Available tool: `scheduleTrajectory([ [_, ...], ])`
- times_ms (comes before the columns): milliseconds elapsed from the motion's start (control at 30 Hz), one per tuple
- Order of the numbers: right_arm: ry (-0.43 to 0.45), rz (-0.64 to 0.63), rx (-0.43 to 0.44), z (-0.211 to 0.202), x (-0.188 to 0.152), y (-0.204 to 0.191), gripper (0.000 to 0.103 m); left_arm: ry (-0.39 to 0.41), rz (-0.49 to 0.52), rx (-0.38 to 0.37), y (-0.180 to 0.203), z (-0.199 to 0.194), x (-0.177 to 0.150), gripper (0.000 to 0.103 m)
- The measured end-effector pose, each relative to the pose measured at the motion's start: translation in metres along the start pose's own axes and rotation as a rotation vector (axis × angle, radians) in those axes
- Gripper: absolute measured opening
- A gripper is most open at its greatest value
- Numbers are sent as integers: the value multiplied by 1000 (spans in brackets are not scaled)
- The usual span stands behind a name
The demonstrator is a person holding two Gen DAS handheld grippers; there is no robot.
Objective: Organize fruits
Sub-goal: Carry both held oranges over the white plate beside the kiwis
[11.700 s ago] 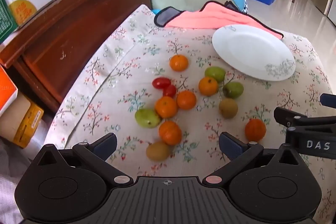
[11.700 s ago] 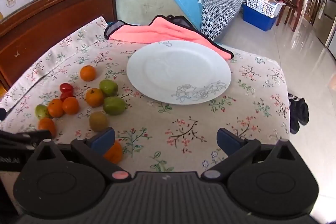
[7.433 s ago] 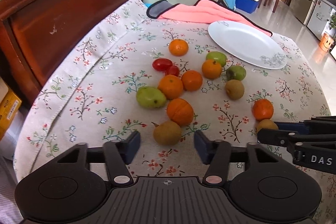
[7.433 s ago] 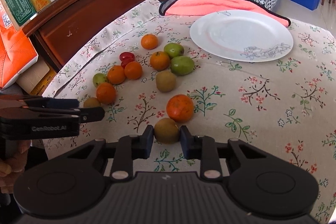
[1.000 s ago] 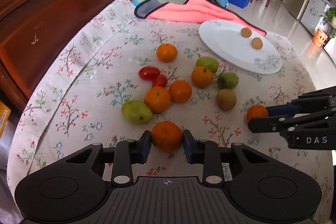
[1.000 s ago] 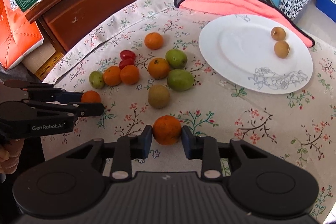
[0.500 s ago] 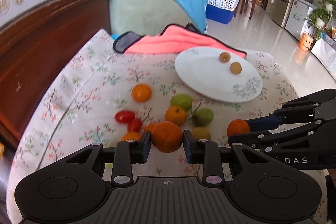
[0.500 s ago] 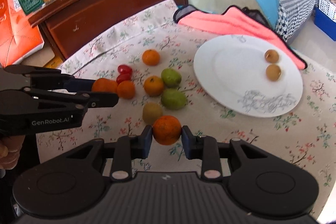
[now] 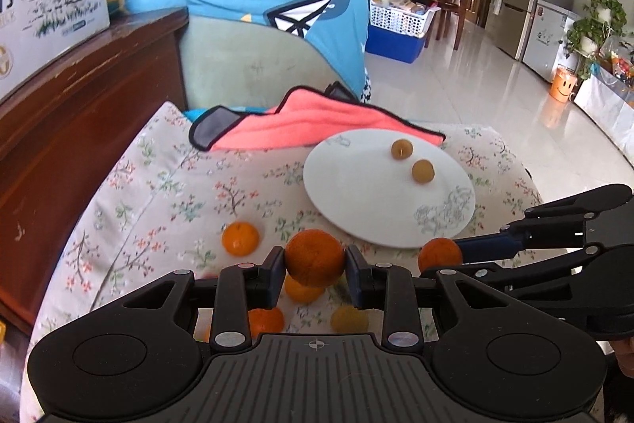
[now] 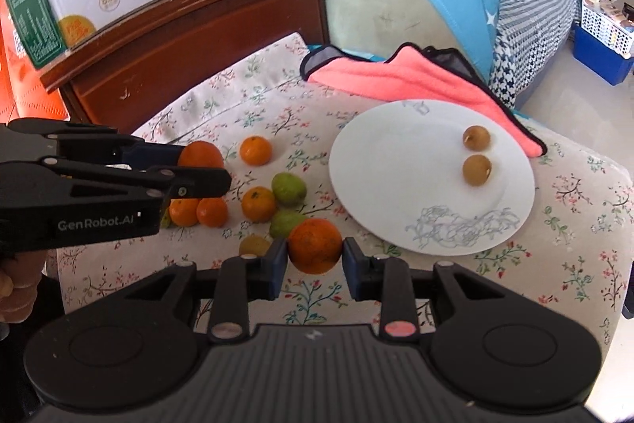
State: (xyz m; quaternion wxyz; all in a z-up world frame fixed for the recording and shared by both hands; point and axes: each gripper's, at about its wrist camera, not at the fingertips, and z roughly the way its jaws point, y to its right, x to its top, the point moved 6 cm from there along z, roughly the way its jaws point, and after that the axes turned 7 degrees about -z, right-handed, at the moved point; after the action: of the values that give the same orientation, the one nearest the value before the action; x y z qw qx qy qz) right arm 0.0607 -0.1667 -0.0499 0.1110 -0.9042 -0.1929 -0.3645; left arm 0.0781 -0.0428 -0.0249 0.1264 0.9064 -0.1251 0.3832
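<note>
The left hand-held gripper [image 9: 315, 266] is clenched on an orange [image 9: 315, 262], its two pads pressed against the fruit's sides, and the fruit is carried clear of the cloth-covered worktop [image 9: 166, 185]. The right hand-held gripper [image 10: 315, 258] is likewise clenched on a second orange [image 10: 315, 250], held above the floral cloth just short of the near rim of the white plate [image 10: 396, 161]. In the right wrist view the left hand-held gripper enters from the left side with its orange showing between the fingertips; in the left wrist view the right hand-held gripper enters from the right with its own orange at the tips, just beside the plate's near edge. Two small brown fruits [image 10: 476, 153] lie on the plate, close together toward its far right part. The remaining fruit sits on the cloth to the left of the plate: one orange [image 10: 256, 150] set apart at the back, three more oranges [image 10: 258, 204] nearer, two green fruits [image 10: 288, 189] touching or nearly so, and one brown fruit [image 10: 255, 244] partly hidden behind the right gripper's finger. A pink cloth [image 10: 396, 78] lies behind the plate, its edge under the plate's far rim
</note>
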Motion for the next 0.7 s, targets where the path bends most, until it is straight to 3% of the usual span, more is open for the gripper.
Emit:
scheduleTrajectory([
  [300, 53, 109, -51, -10, 17, 36, 30, -6, -2, -34, 12, 26, 26, 30],
  [700, 22, 310, -90, 9, 13, 88, 30, -76, 13, -36, 29, 78, 36, 30],
])
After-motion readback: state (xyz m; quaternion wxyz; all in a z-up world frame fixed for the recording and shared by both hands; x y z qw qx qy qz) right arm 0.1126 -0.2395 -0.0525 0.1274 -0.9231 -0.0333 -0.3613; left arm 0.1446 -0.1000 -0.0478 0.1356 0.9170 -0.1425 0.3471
